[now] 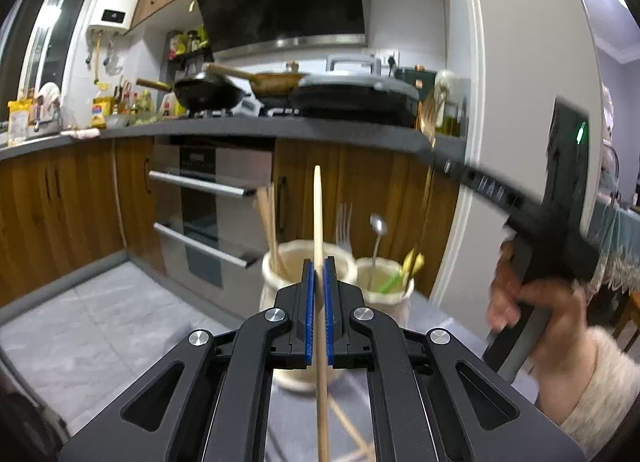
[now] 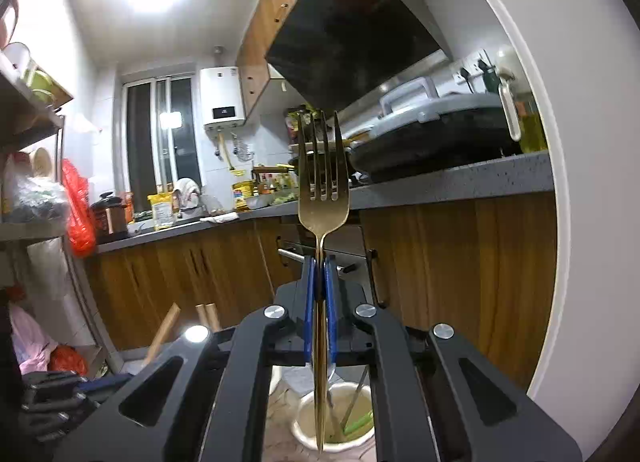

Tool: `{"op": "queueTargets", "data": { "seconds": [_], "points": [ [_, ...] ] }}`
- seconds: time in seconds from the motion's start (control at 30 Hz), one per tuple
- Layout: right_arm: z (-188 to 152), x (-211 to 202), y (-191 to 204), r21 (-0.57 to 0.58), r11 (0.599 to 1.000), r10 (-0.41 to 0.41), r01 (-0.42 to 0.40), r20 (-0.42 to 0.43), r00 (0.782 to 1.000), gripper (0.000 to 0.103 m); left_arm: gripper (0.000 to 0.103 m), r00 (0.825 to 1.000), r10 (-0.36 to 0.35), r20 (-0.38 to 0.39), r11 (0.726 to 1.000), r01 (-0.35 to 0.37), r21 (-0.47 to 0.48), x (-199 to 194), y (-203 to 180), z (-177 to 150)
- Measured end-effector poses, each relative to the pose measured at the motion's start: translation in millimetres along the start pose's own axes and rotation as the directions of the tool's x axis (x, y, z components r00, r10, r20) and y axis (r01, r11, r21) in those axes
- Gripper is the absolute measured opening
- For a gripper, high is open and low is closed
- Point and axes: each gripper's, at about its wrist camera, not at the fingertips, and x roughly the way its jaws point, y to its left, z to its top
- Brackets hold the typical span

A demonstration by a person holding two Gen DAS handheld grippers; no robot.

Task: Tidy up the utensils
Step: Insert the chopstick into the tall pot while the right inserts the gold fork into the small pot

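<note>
The left claw point(image 1: 319, 262) is pinched tight on a single wooden chopstick point(image 1: 318, 213), which stands nearly upright between the blue pads point(image 1: 307, 302), its tip rising well above them and its lower end running down under the claw body. Just beyond it, on the grey surface point(image 1: 100, 322), sit two cream ceramic holders side by side. The left holder point(image 1: 272, 282) carries more chopsticks and a fork; the right holder point(image 1: 384, 286) has a metal spoon point(image 1: 378, 226) and some green and yellow pieces I cannot make out.

The right claw point(image 2: 320, 262) is clamped on a gold fork point(image 2: 323, 197), tines up, its handle hanging down over a cream holder point(image 2: 308, 426) directly below. A person's hand point(image 1: 532, 298) in a pale fuzzy sleeve grips that right tool, seen blurred at the right edge of the left wrist view.
</note>
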Motion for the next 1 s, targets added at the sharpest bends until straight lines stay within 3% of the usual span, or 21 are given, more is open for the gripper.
{"op": "queueTargets", "data": {
  "seconds": [0.23,0.43,0.7,1.0],
  "points": [
    [-23,22,-8,0.016,0.999,-0.028,0.029,-0.044,0.999,0.005,0.005,0.989,0.042,0.145,0.999,-0.041,-0.014,33,-4,43],
    [-37,32,-21,0.076,0.997,-0.018,0.028,-0.126,0.992,0.005,0.005,0.964,0.115,0.242,0.993,-0.113,-0.023,64,-4,55],
    [-42,36,-22,0.066,0.998,-0.008,0.018,-0.147,0.989,0.005,0.005,0.964,0.15,0.218,0.989,-0.15,-0.016,94,-3,37],
    [-48,36,-22,0.042,0.999,-0.023,0.031,-0.192,0.981,0.005,0.005,0.974,0.135,0.181,0.991,-0.132,-0.03,64,4,3]
  ]
}}
